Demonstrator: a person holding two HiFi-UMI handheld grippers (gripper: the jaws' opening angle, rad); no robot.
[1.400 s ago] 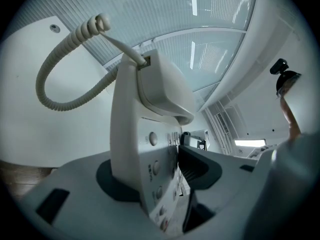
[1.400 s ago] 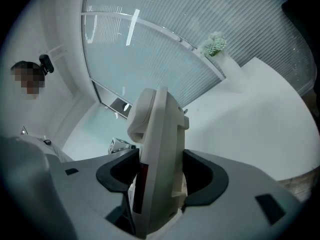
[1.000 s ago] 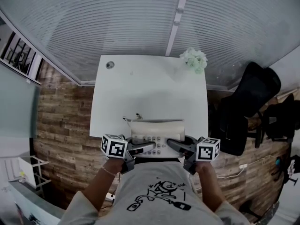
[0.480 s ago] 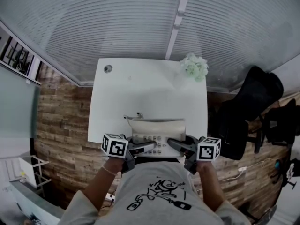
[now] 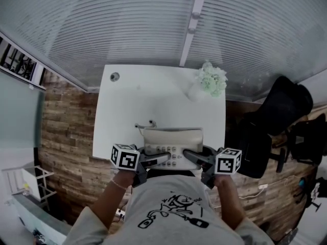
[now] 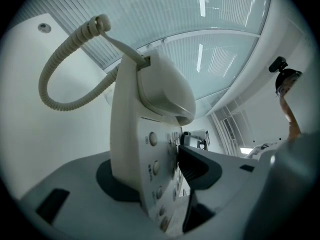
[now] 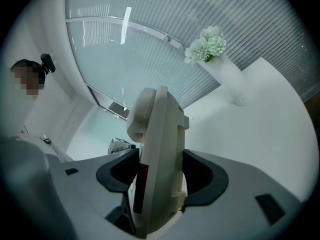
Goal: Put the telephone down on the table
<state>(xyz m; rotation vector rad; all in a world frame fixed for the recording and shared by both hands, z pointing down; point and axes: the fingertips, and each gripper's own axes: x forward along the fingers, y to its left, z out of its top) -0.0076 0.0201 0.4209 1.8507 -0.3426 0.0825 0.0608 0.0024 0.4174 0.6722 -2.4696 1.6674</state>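
Telephone: a pale desk telephone point(image 5: 172, 142) with its handset point(image 6: 165, 89) seated in the cradle and a coiled cord point(image 6: 65, 49) looping off the left end.
Location: carried between both tongs at the near edge of the tabletop point(image 5: 153, 93). No view shows whether its base touches the surface.
Handling: judge it as a rigid plastic shell of moderate weight, smooth enough to slip. The handset sits loose and could slide out if you tilt the body. The cord is springy and may drag or snag.
Hold points: grip the two short ends of the base and keep off the handset and the cord.
Left tongs: the left tongs point(image 5: 159, 160) are clamped on the left end of the telephone, one pad against the keypad face and the other under the base.
Right tongs: the right tongs point(image 5: 192, 157) are clamped on the right end, with a pad pressed on each side of the shell edge.
Arm pose: both forearms reach forward from your body, roughly parallel. The tongs point ahead, angled slightly inward and a little downward.
Surroundings: flowers point(image 5: 211, 79) stand at the far right corner of the tabletop, well apart from the telephone.
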